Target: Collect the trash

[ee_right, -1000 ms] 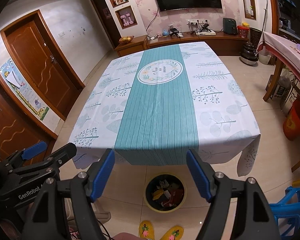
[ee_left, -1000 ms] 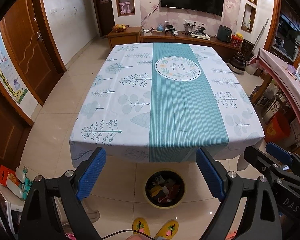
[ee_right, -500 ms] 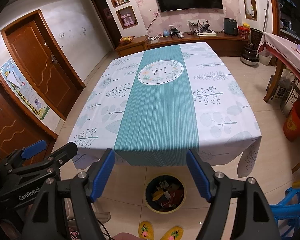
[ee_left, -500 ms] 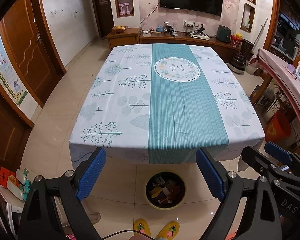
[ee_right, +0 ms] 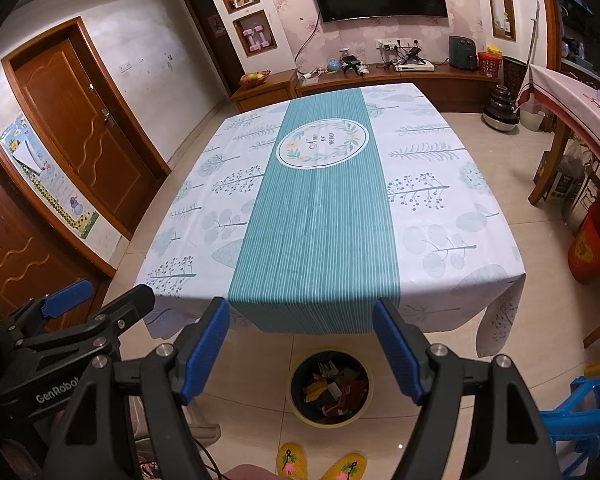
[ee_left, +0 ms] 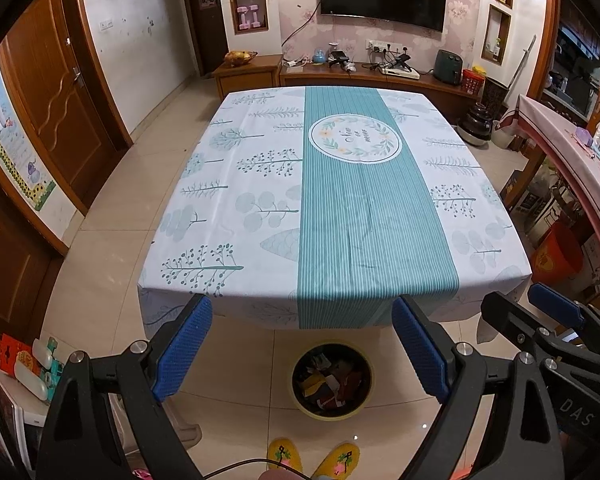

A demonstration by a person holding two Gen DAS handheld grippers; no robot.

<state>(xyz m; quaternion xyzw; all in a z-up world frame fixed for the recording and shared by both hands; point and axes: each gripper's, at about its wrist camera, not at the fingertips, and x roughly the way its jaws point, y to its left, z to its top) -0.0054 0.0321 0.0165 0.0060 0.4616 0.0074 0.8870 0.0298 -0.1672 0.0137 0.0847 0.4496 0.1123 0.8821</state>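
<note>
Left wrist view: left tongs (ee_left: 302, 346) stand apart, nothing between the blue pads.
Trash, left view: scraps lie in the bin (ee_left: 332, 380) on the floor, just in front of the desk (ee_left: 332, 208), whose cloth shows no litter.
Slippers: yellow pair (ee_left: 312, 456) near the bin.
Right wrist view: right tongs (ee_right: 302, 350) stand apart, empty.
Bin, right view: bin (ee_right: 330, 387) sits between the pads in the picture, below the cloth's hanging edge.
Neighbour: left tongs at the lower left, close by.
Risk: reaching down could knock the bin over or snag the hanging cloth; the two tongs, so near, may collide.
</note>
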